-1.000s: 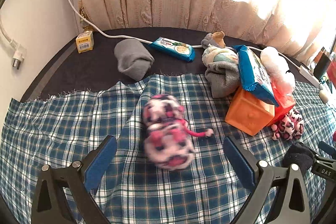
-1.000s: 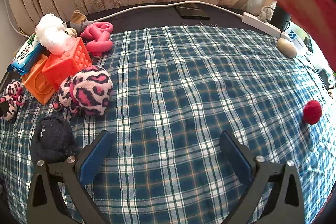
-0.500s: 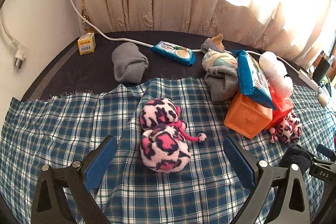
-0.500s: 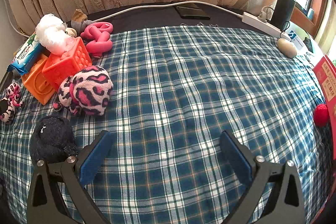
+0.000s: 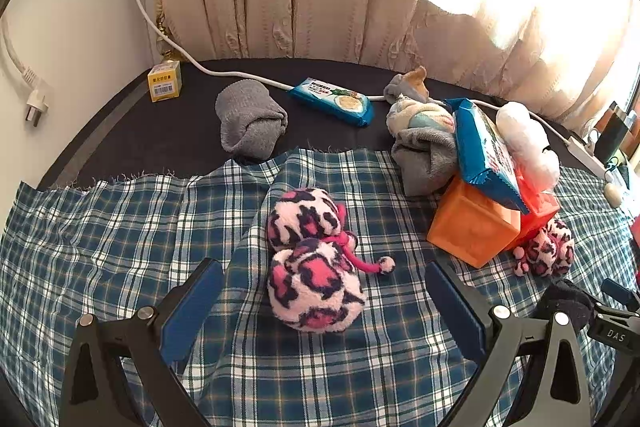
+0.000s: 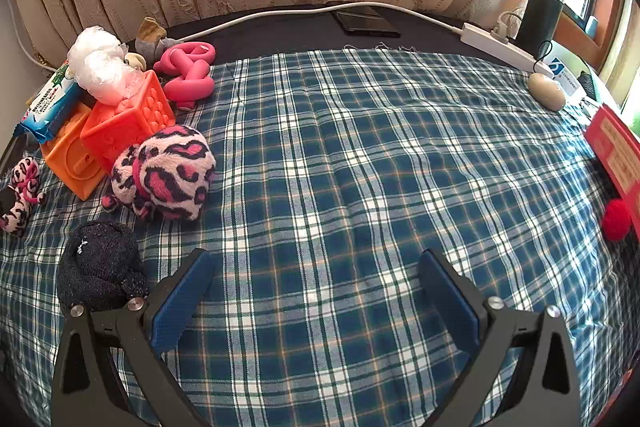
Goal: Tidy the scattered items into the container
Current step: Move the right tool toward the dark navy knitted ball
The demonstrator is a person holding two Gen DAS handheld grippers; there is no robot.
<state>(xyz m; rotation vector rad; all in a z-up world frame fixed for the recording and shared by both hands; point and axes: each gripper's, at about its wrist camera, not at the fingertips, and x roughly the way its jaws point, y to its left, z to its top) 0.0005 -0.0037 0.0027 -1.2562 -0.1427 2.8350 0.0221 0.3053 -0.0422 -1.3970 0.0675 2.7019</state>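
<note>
A pink leopard-print plush [image 5: 312,259] lies on the plaid cloth [image 5: 120,227] just ahead of my open, empty left gripper [image 5: 324,299]. A second leopard plush [image 6: 164,173] lies left of my open, empty right gripper [image 6: 316,299], with a dark sock ball [image 6: 100,265] beside its left finger. Orange blocks [image 5: 472,227] carry a blue snack pack [image 5: 484,151] and a white plastic wad [image 5: 528,139]. A red box [image 6: 618,151] sits at the right edge next to a red pom-pom [image 6: 616,221].
A grey sock roll [image 5: 248,121], blue biscuit pack [image 5: 334,101], yellow box [image 5: 165,81] and white cable [image 5: 168,35] lie on the dark table behind. A pink rubber toy [image 6: 188,75], phone [image 6: 366,23], power strip [image 6: 504,49], mouse [image 6: 546,91] and black cup [image 6: 540,15] stand further back.
The leopard plush ahead of the left gripper, blurred in motion a second ago, has come to rest. A red box swept down from the top right to the table's right edge.
</note>
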